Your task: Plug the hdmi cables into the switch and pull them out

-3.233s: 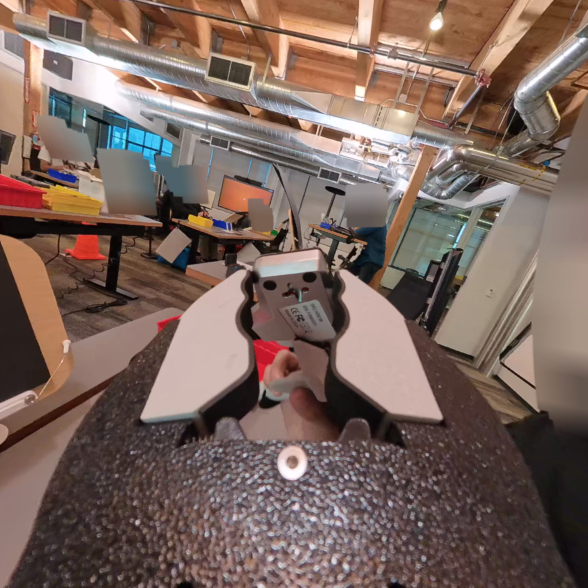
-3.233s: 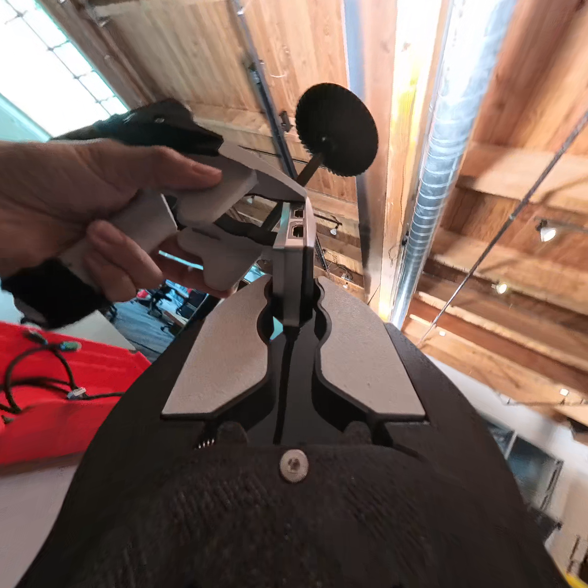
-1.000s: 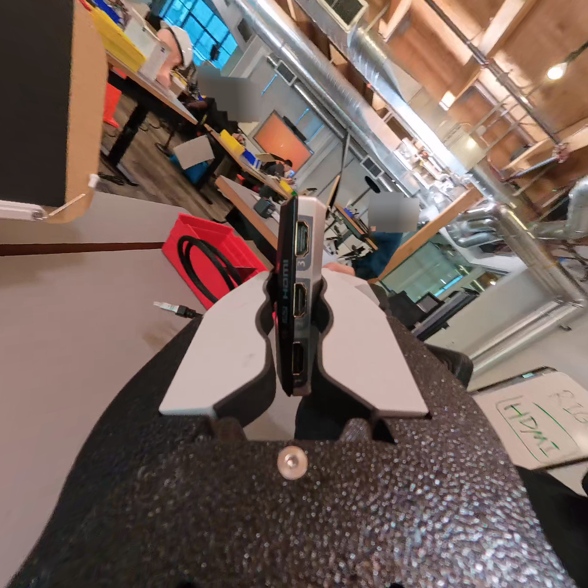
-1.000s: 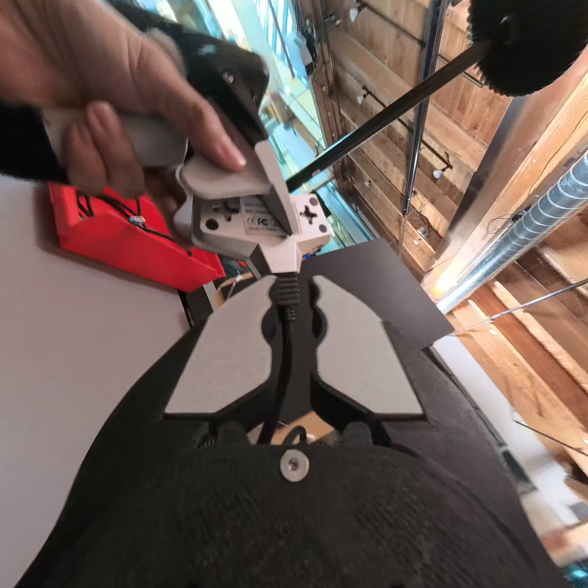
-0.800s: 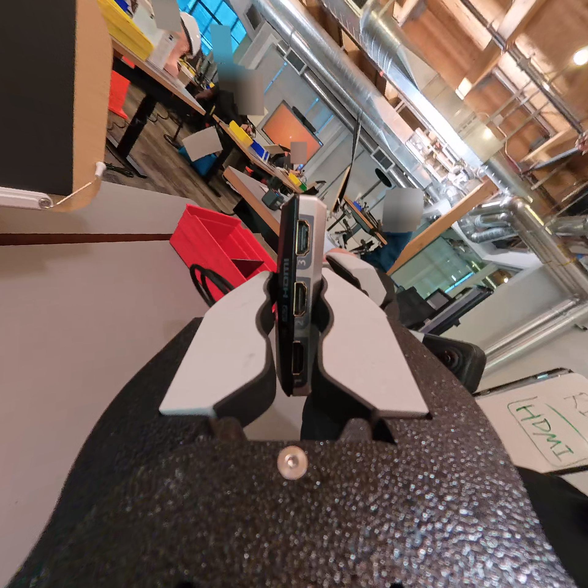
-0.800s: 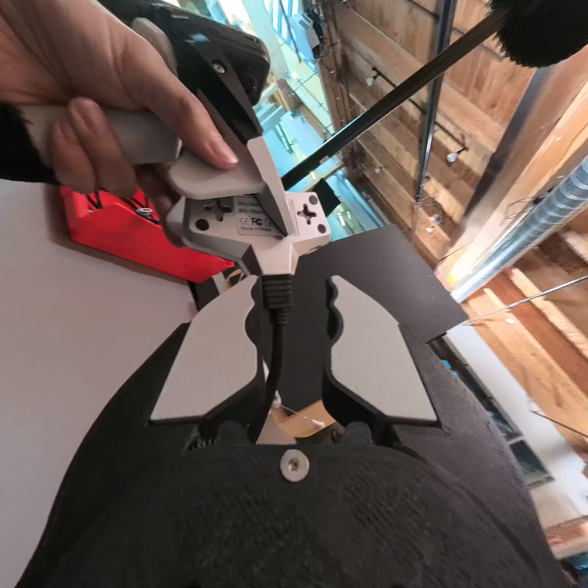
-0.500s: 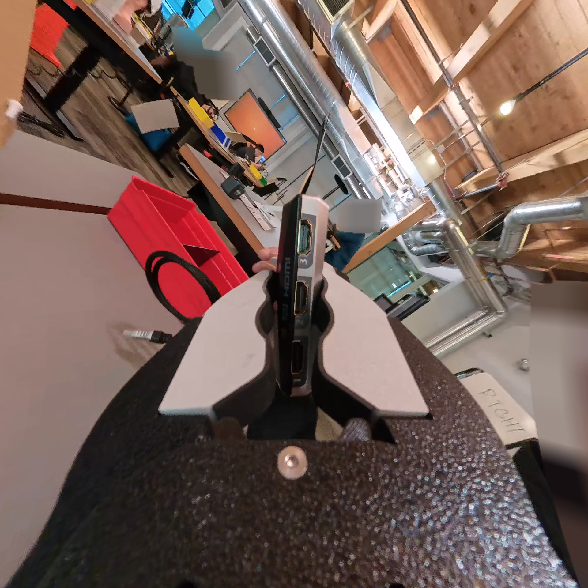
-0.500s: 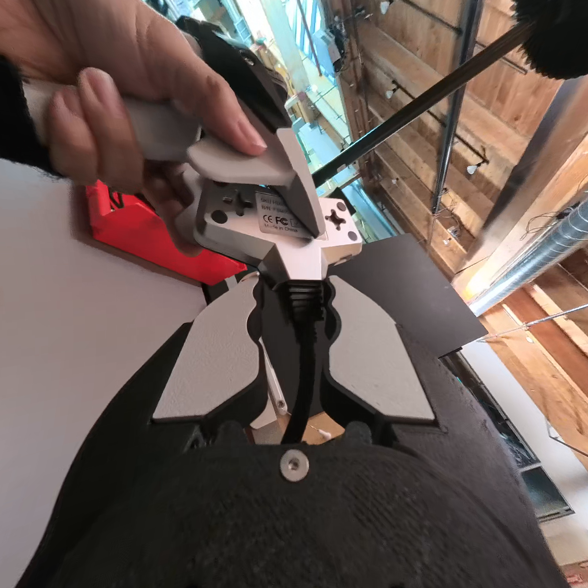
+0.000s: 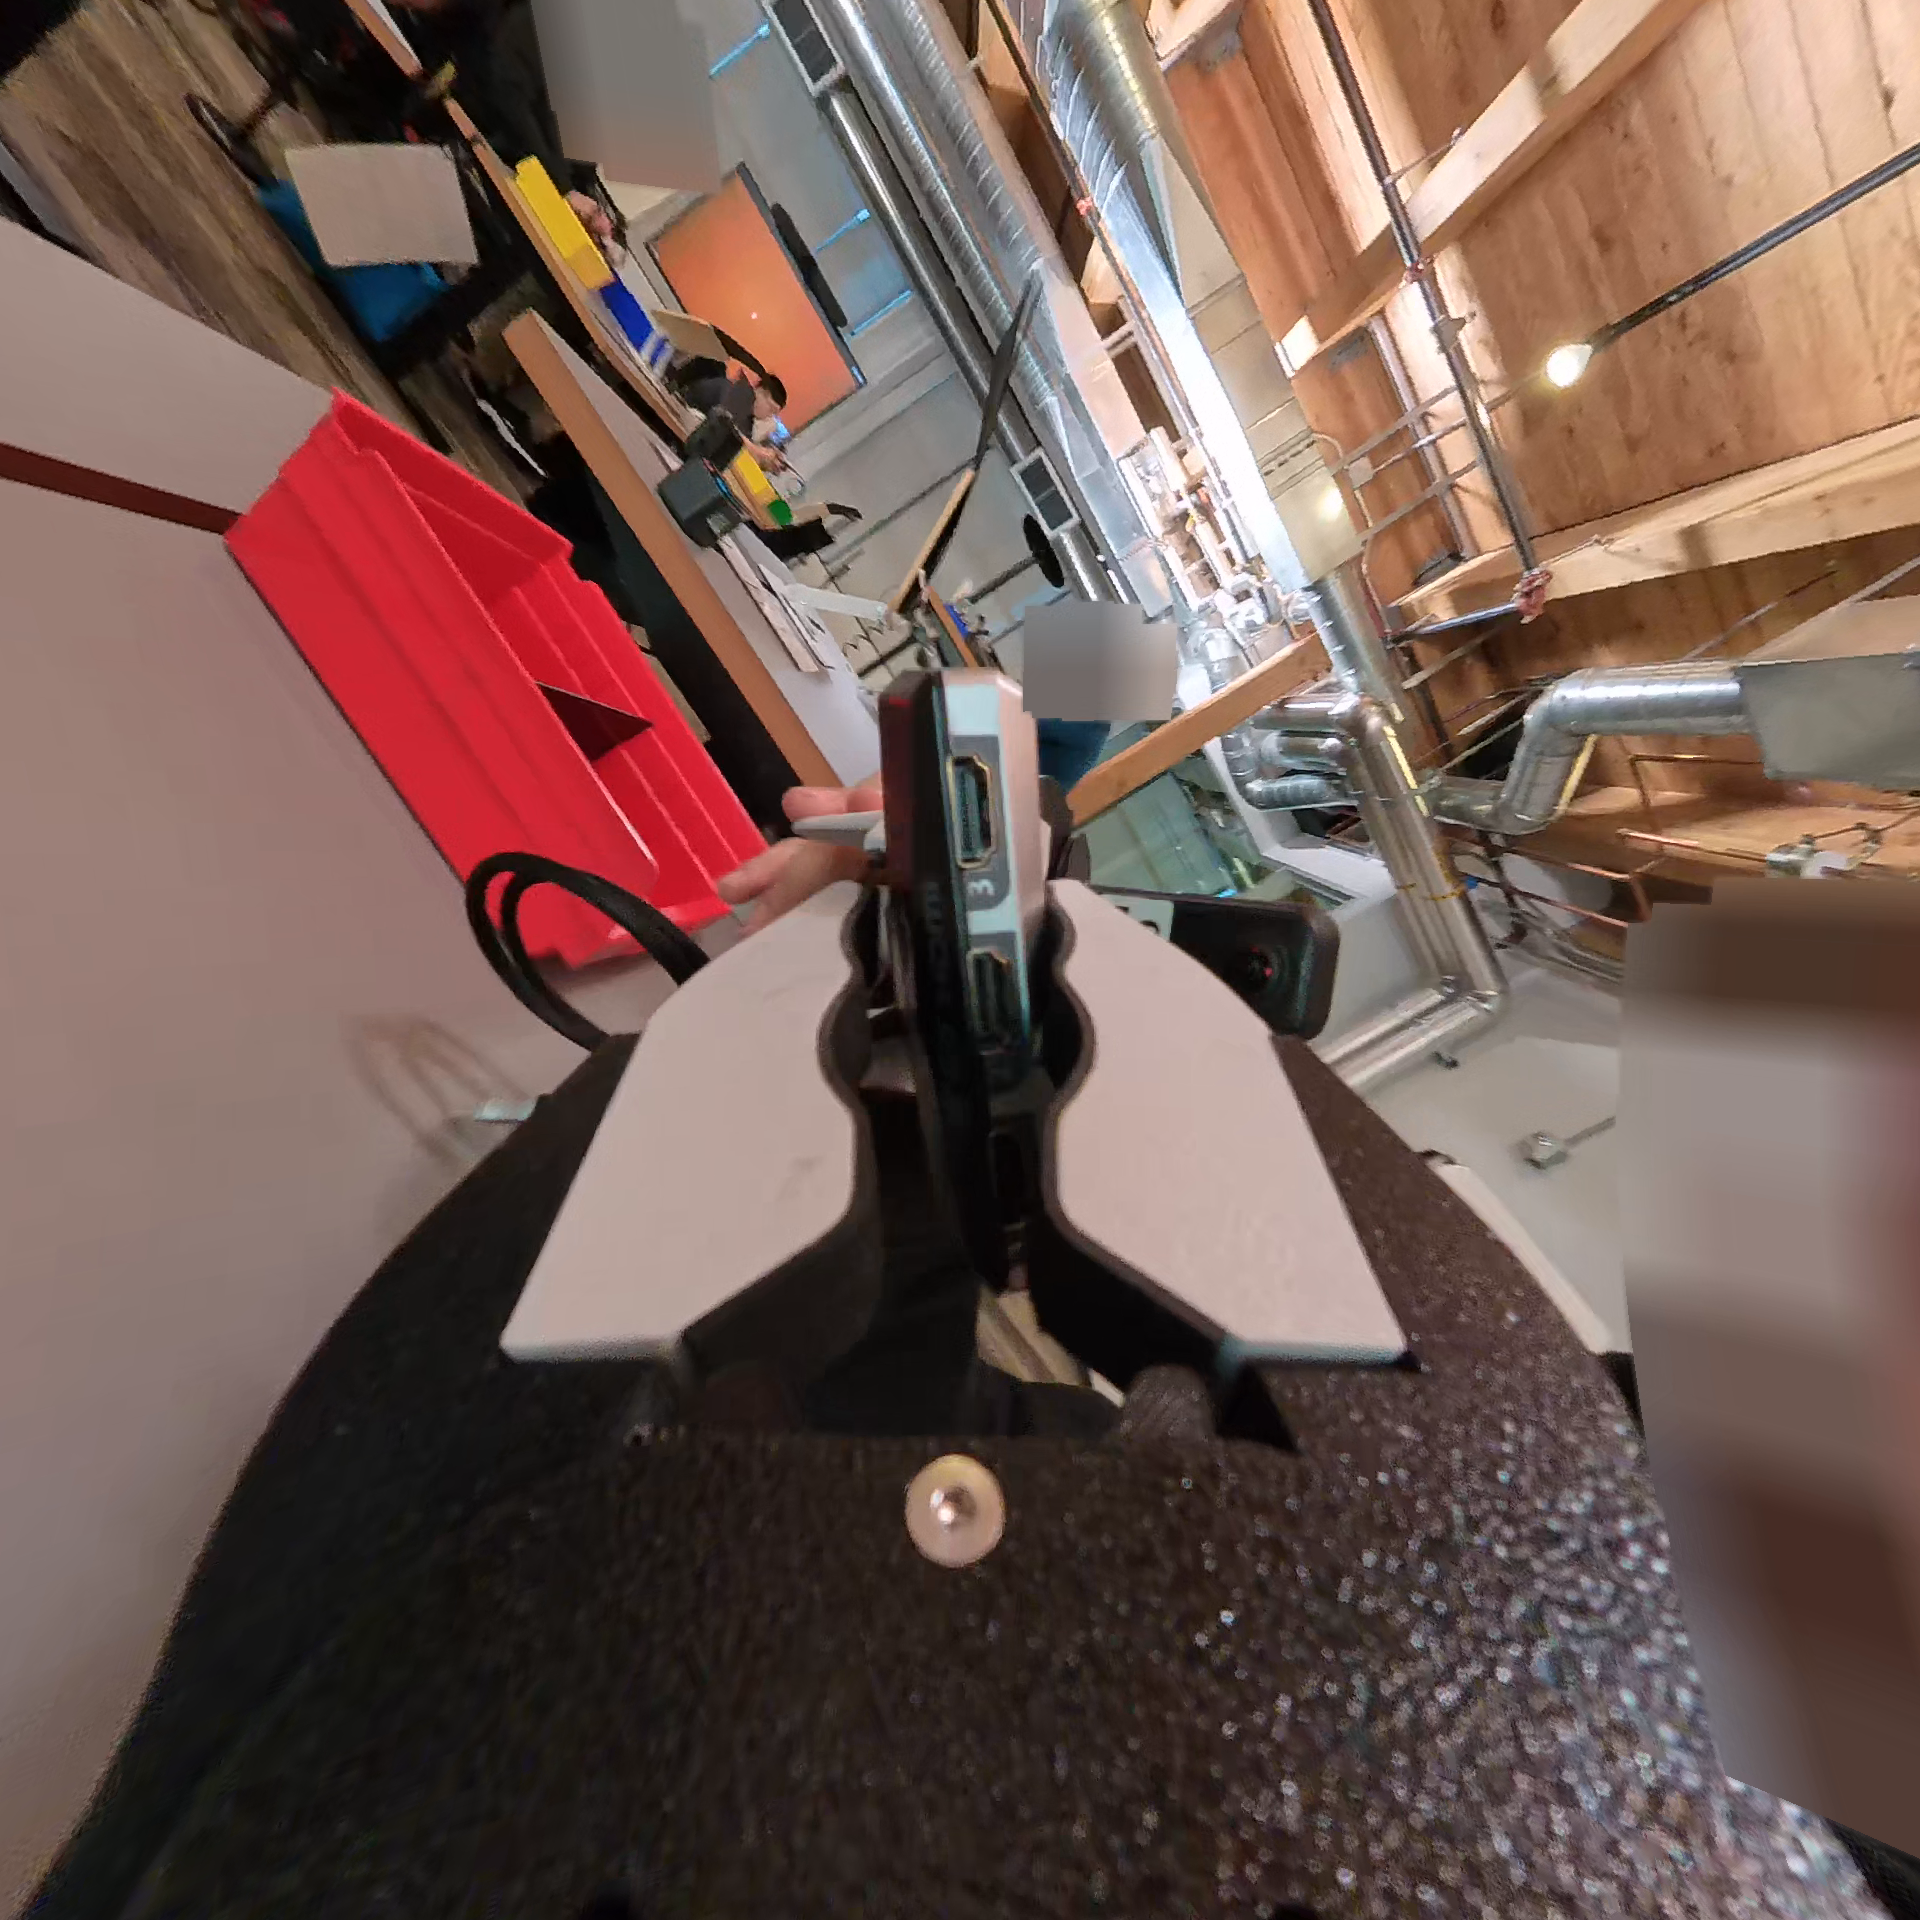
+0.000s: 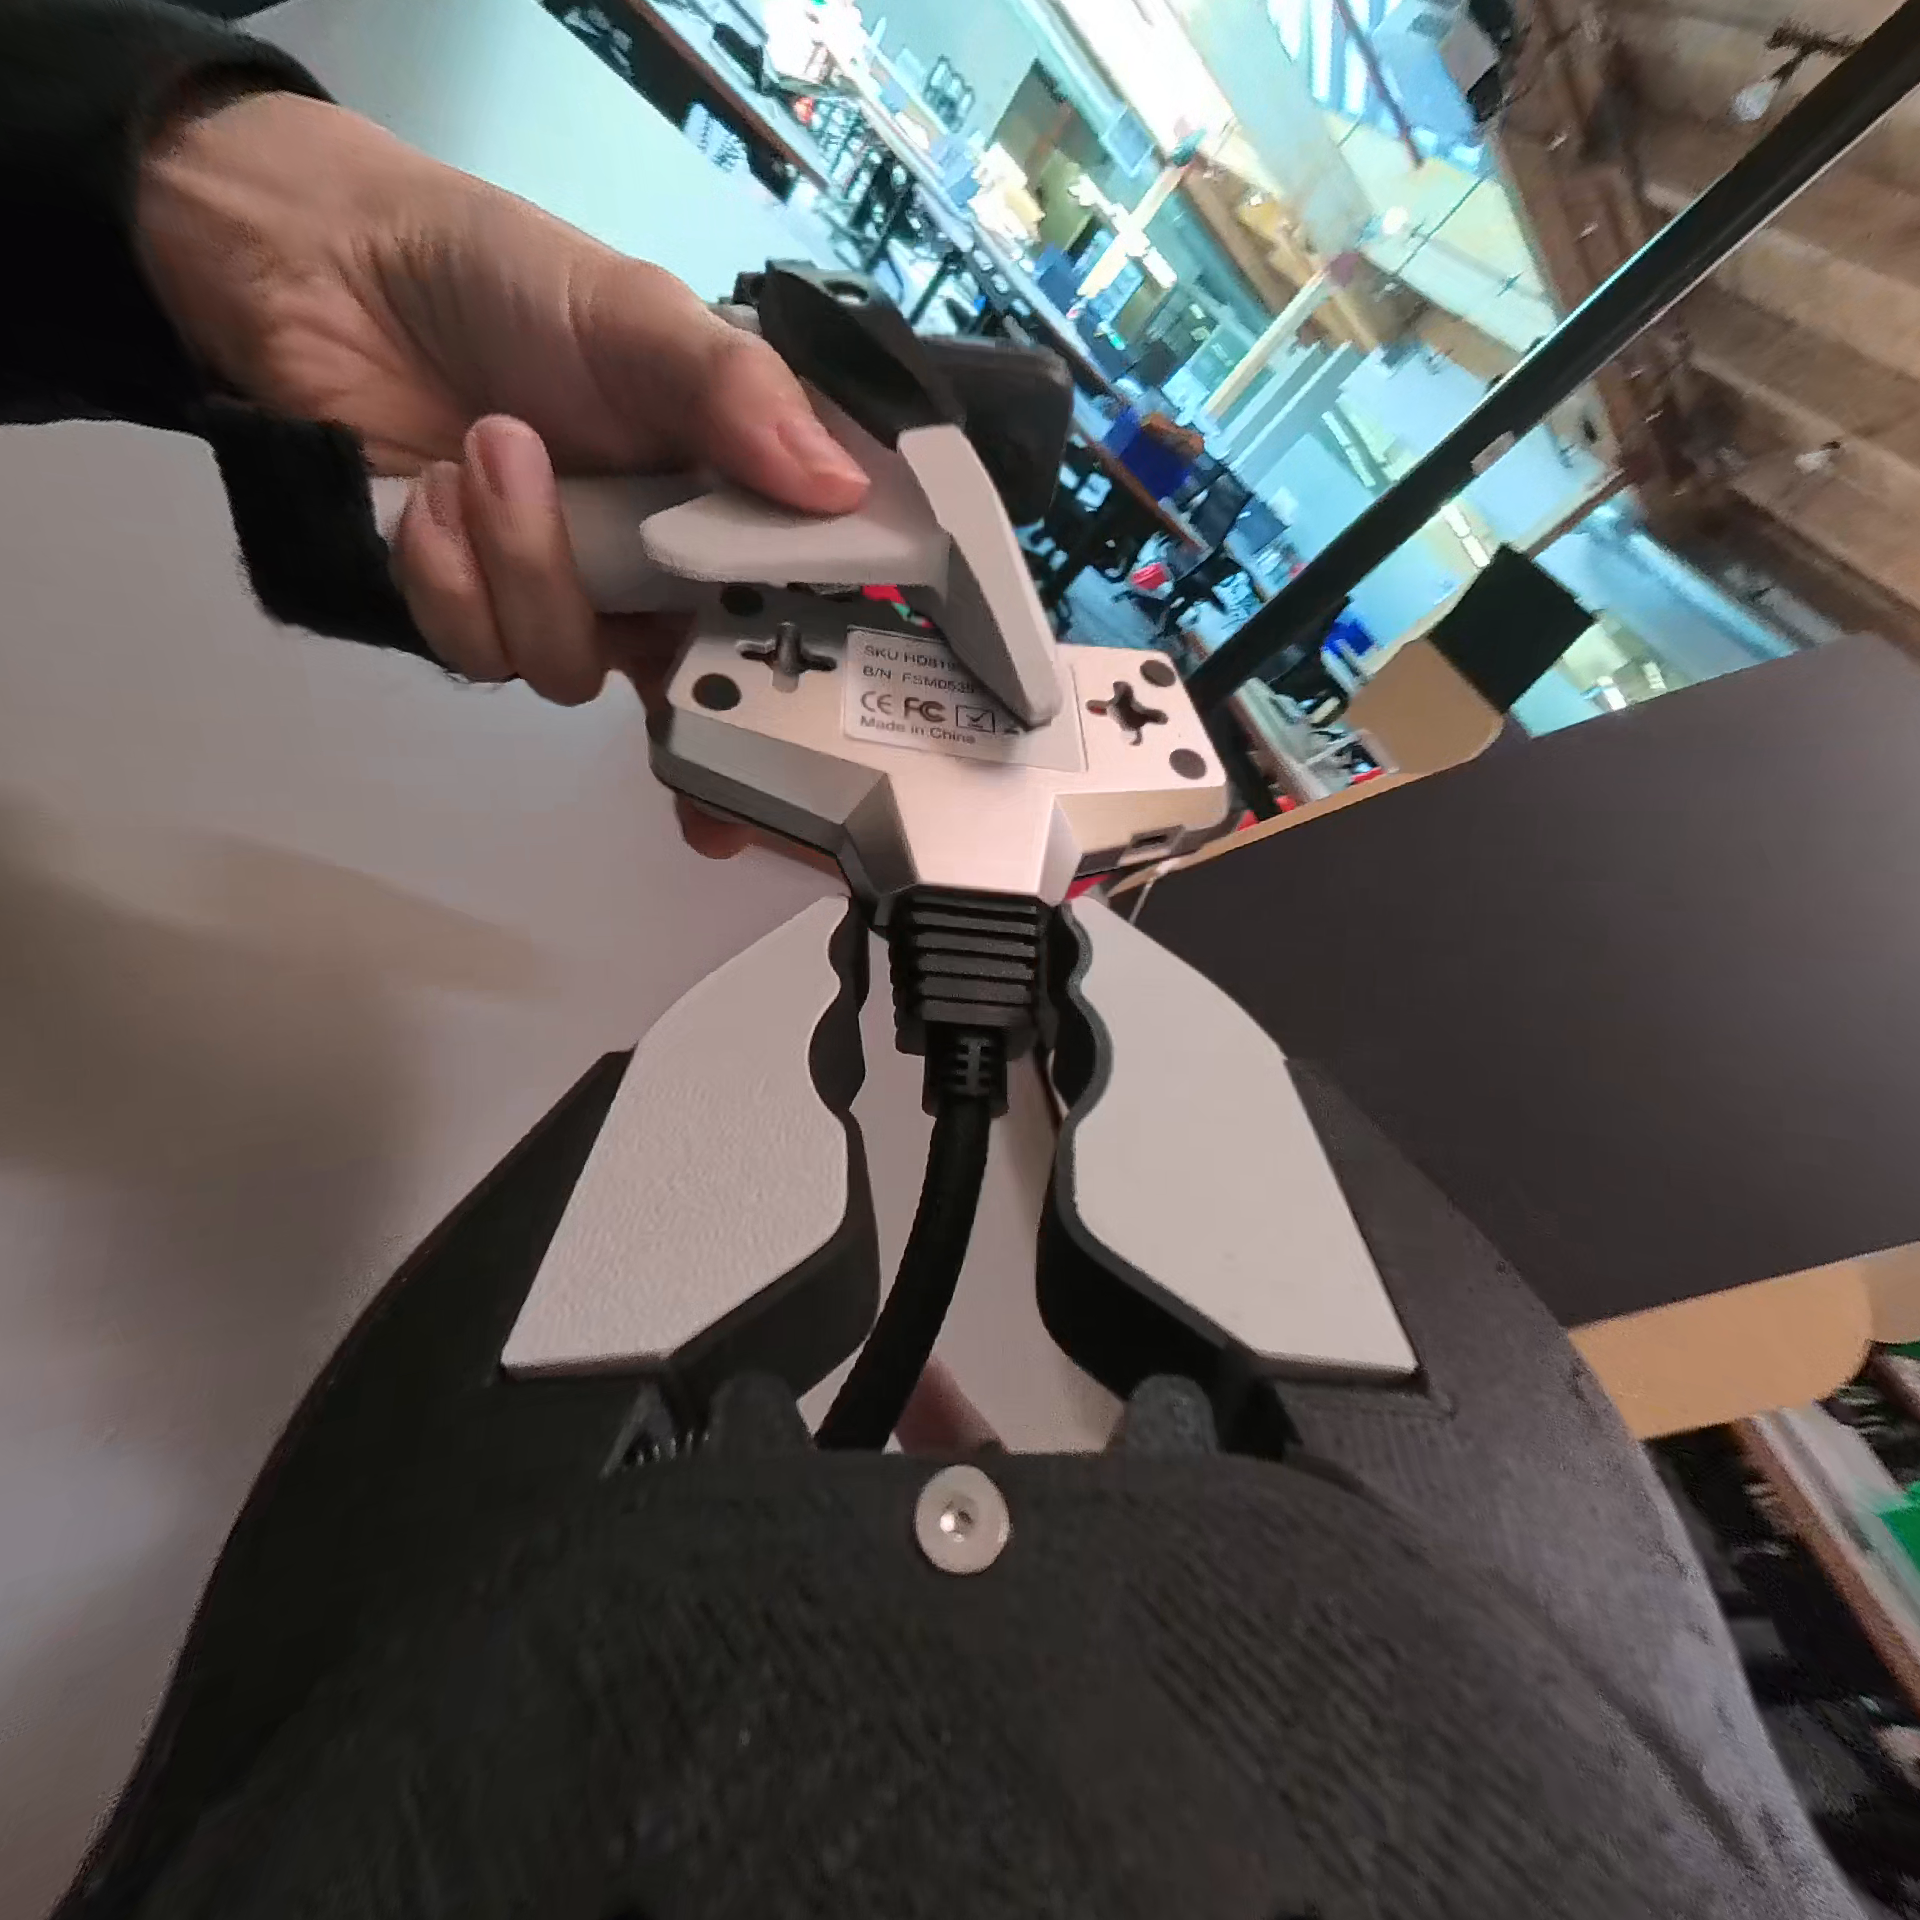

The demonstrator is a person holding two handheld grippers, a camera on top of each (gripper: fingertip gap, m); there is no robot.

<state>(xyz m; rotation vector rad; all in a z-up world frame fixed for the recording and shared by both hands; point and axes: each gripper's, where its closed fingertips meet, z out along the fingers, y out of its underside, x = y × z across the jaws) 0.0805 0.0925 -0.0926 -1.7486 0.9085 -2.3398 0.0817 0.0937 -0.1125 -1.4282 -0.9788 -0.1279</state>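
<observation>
- Left wrist view shows the left claw (image 9: 961,1023) pinching the switch (image 9: 966,883) by its two flat sides, so it stands up thin between the fingers. I think it is held like this so the row of ports faces out and stays easy to reach.
- Past the claw, to its left, a red bin (image 9: 468,665) sits on the desk (image 9: 156,883), with a loop of black cable (image 9: 561,956) in front of it.
- Right wrist view shows the right claw (image 10: 961,971) around the black plug (image 10: 966,961) of that switch's own cord (image 10: 925,1226). Its fingers sit just beside the plug, but I cannot tell if they press on it.
- Straight ahead of the right claw, the left claw grips the silver switch, and a hand (image 10: 468,343) squeezes its handle. That seems to keep the switch from moving.
- No loose cable end is between either claw's fingers, so my guess is the top port, which looks empty, is waiting for a plug.
</observation>
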